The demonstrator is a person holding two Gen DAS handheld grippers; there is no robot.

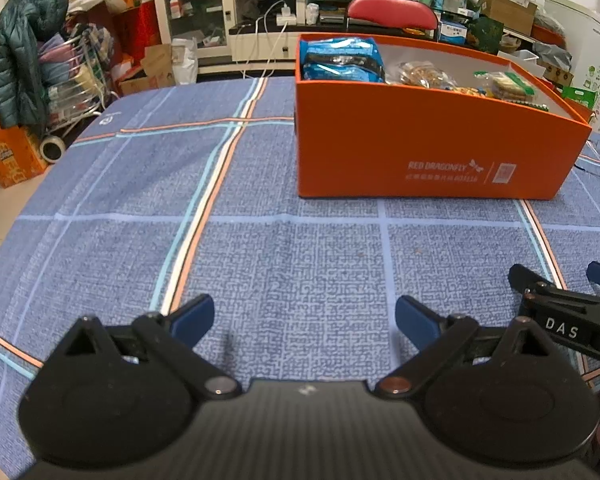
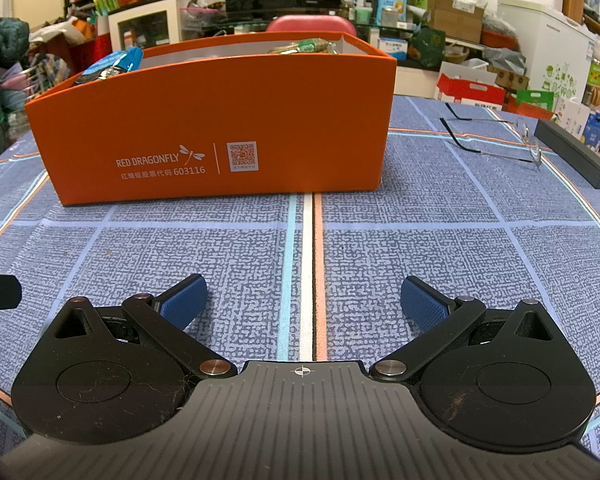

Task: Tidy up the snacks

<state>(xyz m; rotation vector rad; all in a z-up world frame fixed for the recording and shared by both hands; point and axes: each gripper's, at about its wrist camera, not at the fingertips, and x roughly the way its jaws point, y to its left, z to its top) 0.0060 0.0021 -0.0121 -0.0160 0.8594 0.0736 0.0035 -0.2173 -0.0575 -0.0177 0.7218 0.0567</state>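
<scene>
In the left wrist view, the orange box [image 1: 432, 136] is taken as the landmark; it stands on the blue checked tablecloth [image 1: 300, 260]. Inside it, at its far left end, blue snack packets [image 1: 342, 60] are stacked, with clear-wrapped biscuits [image 1: 424, 74] to their right and a green-trimmed pack [image 1: 508, 86] further right again. The left gripper [image 1: 305, 318] is held well short of the box's near wall, over bare cloth, its blue pads spread wide with nothing between them. At the right edge of this view part of the right gripper [image 1: 560, 304] is seen, likewise short of the box.

In the right wrist view, the same orange box [image 2: 220, 120] stands ahead, its printed long wall facing the tongs. The blue snack packets [image 2: 112, 64] are seen poking above its left rim, and the green-trimmed pack [image 2: 308, 46] above its far right rim. The right gripper [image 2: 304, 300] is held apart and empty, near the box's front wall but not touching it. To the right of the box, spectacles [image 2: 496, 136] and a dark case [image 2: 572, 152] are laid.

The packets are judged light, soft and crinkly, with slick film and brittle contents; they are best pinched at a sealed edge or across a narrow side, gently. No loose snack is seen on the cloth in front of the box, so the sorting appears largely done.
</scene>
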